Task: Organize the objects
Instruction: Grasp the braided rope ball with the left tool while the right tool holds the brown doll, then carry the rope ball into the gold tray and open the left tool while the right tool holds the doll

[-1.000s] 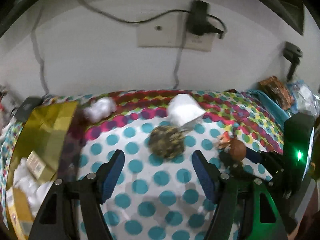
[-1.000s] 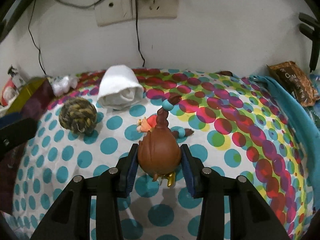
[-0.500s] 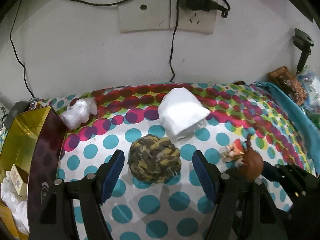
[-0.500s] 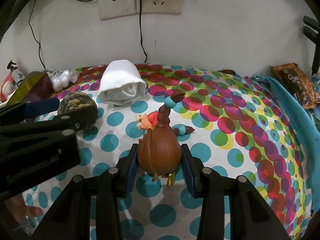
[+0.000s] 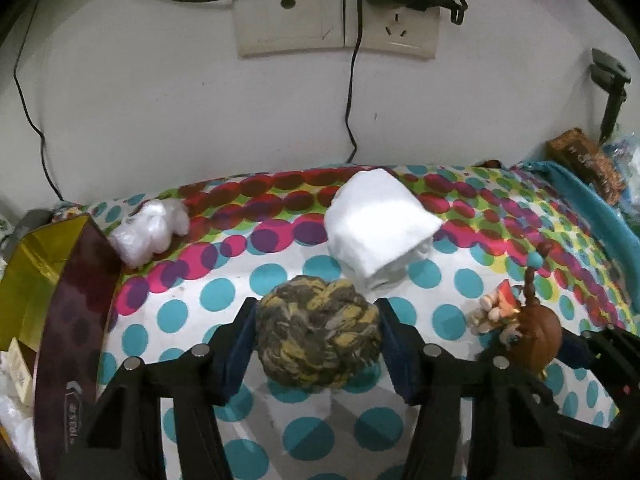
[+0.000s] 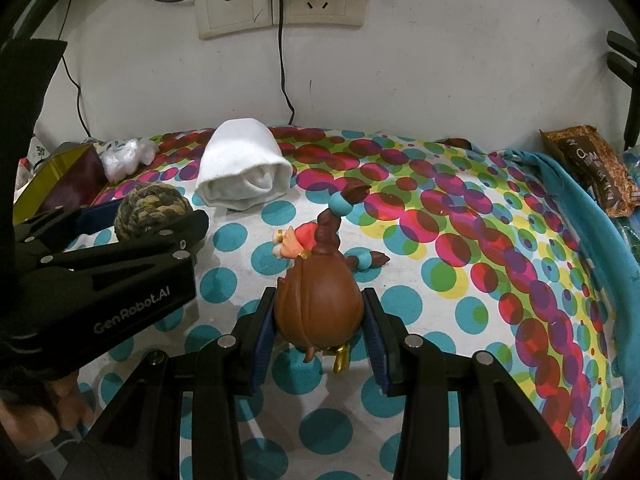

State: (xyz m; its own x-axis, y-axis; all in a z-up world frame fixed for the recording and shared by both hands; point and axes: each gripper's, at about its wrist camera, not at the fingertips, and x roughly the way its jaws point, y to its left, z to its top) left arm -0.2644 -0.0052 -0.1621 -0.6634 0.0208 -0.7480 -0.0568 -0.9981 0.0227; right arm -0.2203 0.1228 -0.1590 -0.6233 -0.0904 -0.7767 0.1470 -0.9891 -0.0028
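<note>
Lowered: left tool [image 5: 316,344], closing around olive-yellow braided rope ball [image 5: 318,332]; right tool [image 6: 320,320] pinching brown-haired plastic figurine [image 6: 319,304].

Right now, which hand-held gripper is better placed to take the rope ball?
Left. The left hand-held gripper already straddles the rope ball, jaws closing; the right hand-held gripper is occupied clamping the brown figurine.

left tongs [image 5: 318,344] closing, right tongs [image 6: 320,320] clamped

cloth [image 5: 248,292]: white with teal, pink, red dots | rope ball [image 5: 318,340]: olive-yellow, grey weave | rolled towel [image 5: 380,224]: white | figurine [image 6: 320,300]: brown, teal bands | box [image 5: 36,264]: gold inside, maroon outside
</note>
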